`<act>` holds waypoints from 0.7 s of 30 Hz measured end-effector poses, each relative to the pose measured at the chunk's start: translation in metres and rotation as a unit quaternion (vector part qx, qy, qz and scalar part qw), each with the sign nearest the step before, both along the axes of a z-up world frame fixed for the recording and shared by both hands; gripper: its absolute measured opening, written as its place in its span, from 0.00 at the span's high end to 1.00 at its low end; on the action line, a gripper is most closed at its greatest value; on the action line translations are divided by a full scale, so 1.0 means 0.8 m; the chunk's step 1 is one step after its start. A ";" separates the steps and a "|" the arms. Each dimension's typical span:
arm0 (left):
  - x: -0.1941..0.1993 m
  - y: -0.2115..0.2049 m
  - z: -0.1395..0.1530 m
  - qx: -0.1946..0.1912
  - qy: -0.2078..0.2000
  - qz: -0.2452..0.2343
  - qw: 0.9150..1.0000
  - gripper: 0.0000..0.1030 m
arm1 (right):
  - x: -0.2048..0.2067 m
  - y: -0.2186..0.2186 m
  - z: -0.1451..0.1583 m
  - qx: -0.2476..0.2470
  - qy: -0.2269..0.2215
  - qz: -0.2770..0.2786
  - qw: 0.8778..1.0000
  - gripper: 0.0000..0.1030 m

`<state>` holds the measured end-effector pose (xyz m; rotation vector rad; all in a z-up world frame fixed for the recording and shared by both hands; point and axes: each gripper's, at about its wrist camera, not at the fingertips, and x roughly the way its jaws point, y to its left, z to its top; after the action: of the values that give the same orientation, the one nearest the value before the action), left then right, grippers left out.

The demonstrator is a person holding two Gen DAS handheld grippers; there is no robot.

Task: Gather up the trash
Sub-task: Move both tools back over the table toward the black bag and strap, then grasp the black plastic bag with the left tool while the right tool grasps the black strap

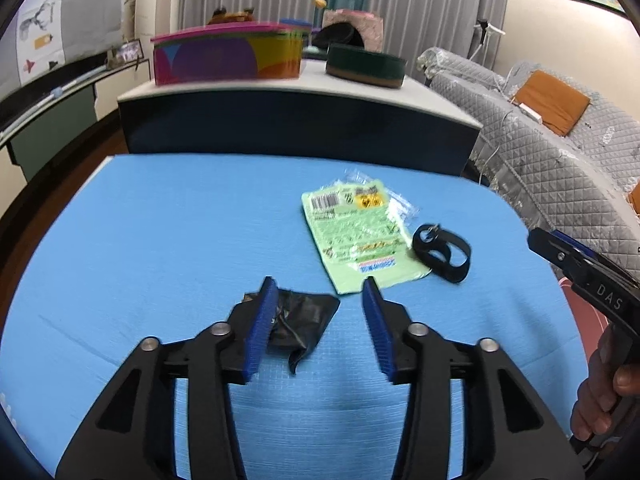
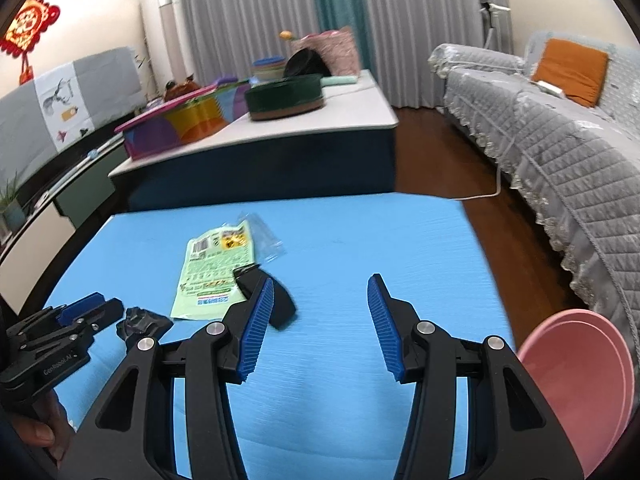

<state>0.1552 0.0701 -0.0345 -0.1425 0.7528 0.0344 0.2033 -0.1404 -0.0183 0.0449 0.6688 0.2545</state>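
Both jaws apart — black scrap (image 1: 298, 326), green wrapper (image 1: 356, 236) unheld.

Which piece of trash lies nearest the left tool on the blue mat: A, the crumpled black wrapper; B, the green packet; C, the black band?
A: the crumpled black wrapper lies just beyond the left tool, beside its left finger, nearer than the other two.

Left tool (image 1: 320, 296): black plastic linkage arms, silver round rivets, blue ribbed pads. Right tool (image 2: 322, 294): same build; white lettering "DAS" on its black body, seen from the left wrist view.
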 end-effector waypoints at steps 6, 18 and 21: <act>0.006 0.008 -0.020 0.006 0.028 0.009 1.000 0.39 | 0.018 0.030 -0.019 -0.023 0.014 0.033 0.999 0.46; 0.018 0.014 -0.042 0.005 0.062 0.025 0.998 0.39 | 0.044 0.048 -0.050 -0.041 0.047 0.053 0.997 0.43; 0.019 0.012 -0.041 0.010 0.061 0.024 0.998 0.39 | 0.049 0.051 -0.057 -0.042 0.054 0.054 0.996 0.43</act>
<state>0.1708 0.0801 -0.0674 -0.1397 0.8707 0.0982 0.2424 -0.1000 -0.0635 -0.0591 0.7895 0.3293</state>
